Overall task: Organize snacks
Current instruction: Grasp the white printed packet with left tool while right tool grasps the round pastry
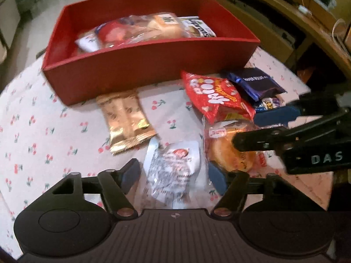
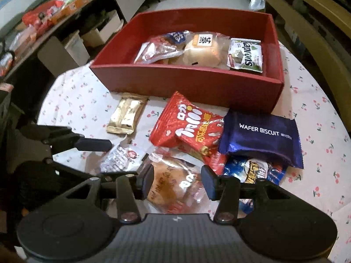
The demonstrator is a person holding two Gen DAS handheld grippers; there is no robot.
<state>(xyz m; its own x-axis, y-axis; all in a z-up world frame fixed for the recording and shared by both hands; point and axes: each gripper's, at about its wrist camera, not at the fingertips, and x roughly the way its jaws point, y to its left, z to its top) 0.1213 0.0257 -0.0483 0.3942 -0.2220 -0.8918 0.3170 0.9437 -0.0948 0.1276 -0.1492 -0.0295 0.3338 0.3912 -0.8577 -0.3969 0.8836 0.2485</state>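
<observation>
My left claw (image 1: 173, 173) stands part open astride the white crinkly sachet (image 1: 173, 166), pads not yet pressing it; my right claw (image 2: 176, 180) looks nipped on the clear-wrapped bun (image 2: 171, 184), though its pads may have slackened. Both lie in the loose heap on the worktop (image 1: 54, 135), short of the red box (image 1: 140, 65) that already holds several packets. My worry: the bun's slick film could slide out on lifting, or the two claws, so near each other, could knock together and drag the red snack bag (image 2: 188, 127) along. Cherry-print cloth covers the worktop; cluttered shelves stand behind.
</observation>
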